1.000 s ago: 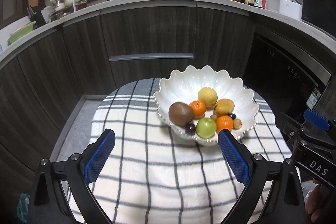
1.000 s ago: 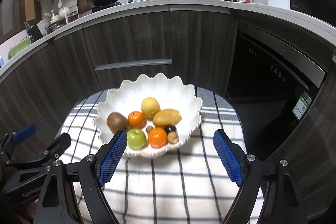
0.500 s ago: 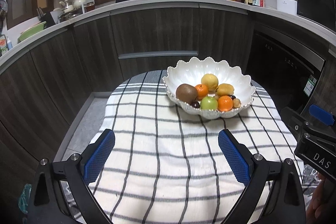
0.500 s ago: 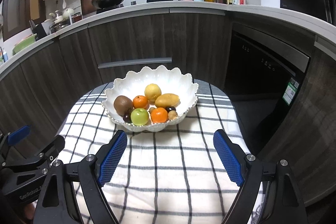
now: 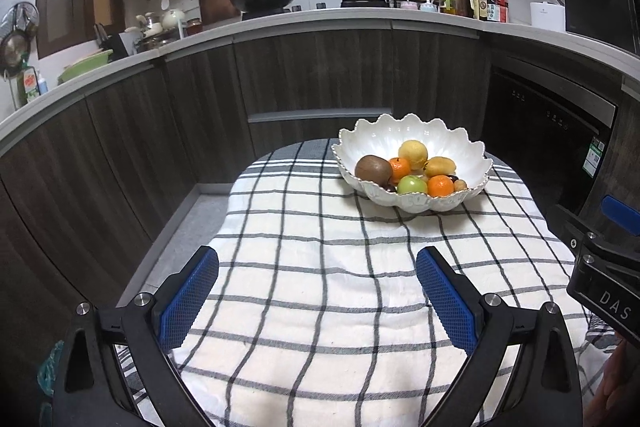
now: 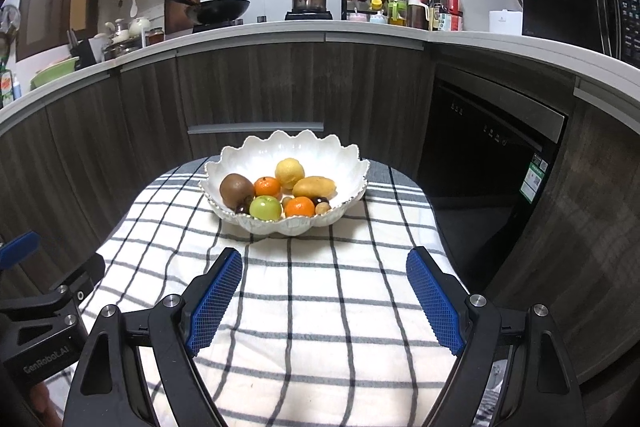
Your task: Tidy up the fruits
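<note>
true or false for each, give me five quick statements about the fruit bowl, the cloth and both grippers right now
1. All the fruit sits inside the white scalloped bowl. True.
2. The right gripper is shut on the green apple. False: its jaws stand open with nothing between them, short of the bowl.
3. The bowl stands on a checked cloth. True.
4. The kiwi lies loose on the cloth beside the bowl. False: it lies in the bowl, at its left side.
5. The left gripper holds an orange. False: it is open and empty over the cloth, and the orange lies in the bowl.
</note>
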A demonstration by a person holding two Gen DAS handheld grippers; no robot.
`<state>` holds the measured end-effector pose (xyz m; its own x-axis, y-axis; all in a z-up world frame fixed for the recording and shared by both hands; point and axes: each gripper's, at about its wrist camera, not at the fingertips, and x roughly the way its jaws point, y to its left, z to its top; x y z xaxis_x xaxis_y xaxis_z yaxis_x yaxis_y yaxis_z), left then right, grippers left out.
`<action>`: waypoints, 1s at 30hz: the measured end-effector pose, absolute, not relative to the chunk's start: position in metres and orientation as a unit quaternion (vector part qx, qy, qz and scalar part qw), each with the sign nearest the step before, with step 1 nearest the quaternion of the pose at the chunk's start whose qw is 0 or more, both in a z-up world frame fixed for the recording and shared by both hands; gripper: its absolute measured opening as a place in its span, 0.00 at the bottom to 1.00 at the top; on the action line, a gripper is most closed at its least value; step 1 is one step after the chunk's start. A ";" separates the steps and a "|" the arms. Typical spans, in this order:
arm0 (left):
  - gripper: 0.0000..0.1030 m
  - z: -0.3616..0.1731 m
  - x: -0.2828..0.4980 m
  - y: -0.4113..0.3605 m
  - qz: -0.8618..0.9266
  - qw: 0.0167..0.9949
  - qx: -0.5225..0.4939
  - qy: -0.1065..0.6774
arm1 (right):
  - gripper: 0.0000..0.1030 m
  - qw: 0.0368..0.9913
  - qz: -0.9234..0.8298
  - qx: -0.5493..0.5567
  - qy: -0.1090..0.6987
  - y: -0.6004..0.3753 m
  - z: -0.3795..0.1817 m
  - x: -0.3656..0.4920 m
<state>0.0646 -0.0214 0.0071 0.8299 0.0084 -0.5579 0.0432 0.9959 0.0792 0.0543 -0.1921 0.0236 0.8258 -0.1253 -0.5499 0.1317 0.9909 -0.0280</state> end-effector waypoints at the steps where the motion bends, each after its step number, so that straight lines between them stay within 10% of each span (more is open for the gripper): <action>1: 0.98 0.007 0.062 -0.020 -0.008 0.956 0.044 0.289 | 0.83 0.955 -0.067 0.006 0.289 -0.192 0.023 0.053; 30: 0.99 -0.004 0.036 -0.014 0.009 0.963 0.036 0.266 | 0.83 0.959 -0.067 -0.005 0.276 -0.187 0.013 0.027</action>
